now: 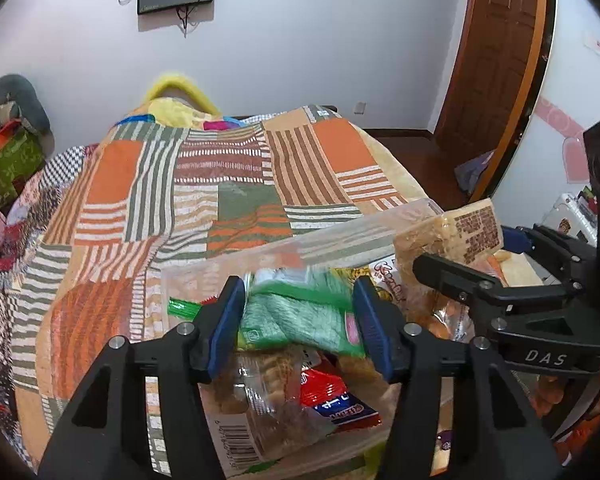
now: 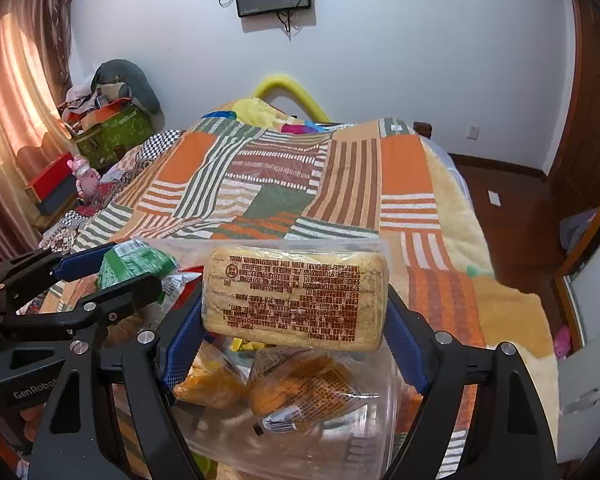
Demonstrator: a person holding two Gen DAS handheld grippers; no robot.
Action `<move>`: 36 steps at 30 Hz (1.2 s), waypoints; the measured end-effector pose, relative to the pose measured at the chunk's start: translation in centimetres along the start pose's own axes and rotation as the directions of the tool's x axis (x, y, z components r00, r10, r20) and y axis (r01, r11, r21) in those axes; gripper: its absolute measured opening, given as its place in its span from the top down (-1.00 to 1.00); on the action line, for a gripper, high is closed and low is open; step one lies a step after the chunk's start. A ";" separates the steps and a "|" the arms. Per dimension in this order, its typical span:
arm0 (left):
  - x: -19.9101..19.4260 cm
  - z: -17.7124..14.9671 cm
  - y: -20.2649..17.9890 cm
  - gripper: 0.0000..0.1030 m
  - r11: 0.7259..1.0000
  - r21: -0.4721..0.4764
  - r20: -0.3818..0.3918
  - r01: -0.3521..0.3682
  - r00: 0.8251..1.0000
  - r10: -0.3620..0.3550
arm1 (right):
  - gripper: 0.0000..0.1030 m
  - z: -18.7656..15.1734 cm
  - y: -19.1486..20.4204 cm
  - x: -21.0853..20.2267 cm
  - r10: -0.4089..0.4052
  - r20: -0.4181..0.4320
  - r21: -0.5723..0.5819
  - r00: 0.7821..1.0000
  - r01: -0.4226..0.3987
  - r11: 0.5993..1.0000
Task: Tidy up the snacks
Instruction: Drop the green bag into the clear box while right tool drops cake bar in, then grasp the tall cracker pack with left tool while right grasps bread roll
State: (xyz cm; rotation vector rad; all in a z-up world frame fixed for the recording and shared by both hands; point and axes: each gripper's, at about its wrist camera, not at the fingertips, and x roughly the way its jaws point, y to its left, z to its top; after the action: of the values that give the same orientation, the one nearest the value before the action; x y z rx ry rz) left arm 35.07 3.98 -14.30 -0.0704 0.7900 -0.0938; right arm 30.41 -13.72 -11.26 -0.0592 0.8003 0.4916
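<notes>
1. Here, over a clear plastic bin [image 1: 300, 248] set on the bed [image 1: 220, 184] near its front edge: left gripper [image 1: 300, 322] clenched on a green packet [image 1: 296, 312], right gripper [image 2: 296, 320] clenched on a pale cake bar [image 2: 296, 296] in clear wrap with brown print.
2. Both items held above the bin's open top, the green packet toward its left side, the cake bar toward its right; neither released yet, by the look of it.
3. Likely step in hand: lowering each snack into the bin.
4. To do it well:
   - Keep jaws firm on the soft wraps until each item sits on the pile; crushing the cake bar is a risk.
   - Lower one side at a time, since the two grippers stand close together over the same bin and could knock.
   - Aim for gaps beside the packets already inside, not on top of the tallest heap.
   - Open only when the item rests flat.
5. Count, as far as visible:
   - One bin.
   - Two grippers, each holding one snack.
   - Inside: one red packet [image 1: 332, 400], two orange-yellow wrapped buns [image 2: 296, 384] seen from the right wrist, one clear bag of pale biscuits with a barcode [image 1: 256, 404], plus others too overlapped to count.
</notes>
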 end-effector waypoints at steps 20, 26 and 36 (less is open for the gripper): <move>-9.2 -3.0 -1.8 -0.23 0.999 0.048 0.072 0.024 0.997 -0.027 | -0.62 -1.0 2.2 -6.3 0.015 0.081 -0.096 0.997 -0.007 0.995; -11.2 -6.2 -2.0 -0.27 0.998 0.050 0.045 0.035 0.998 -0.038 | -0.62 -3.6 2.6 -7.9 0.039 0.073 -0.093 0.997 -0.032 0.995; -10.5 -12.4 -2.4 -0.28 0.999 0.023 -0.069 0.045 0.997 -0.044 | -0.62 -9.6 3.9 -6.5 0.057 -0.058 -0.079 0.997 -0.061 0.995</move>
State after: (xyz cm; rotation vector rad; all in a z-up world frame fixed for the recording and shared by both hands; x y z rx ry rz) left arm 18.75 2.42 -15.31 -0.0615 0.8558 -0.1489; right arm 18.35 -15.12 -12.91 -0.1248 0.8388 0.5804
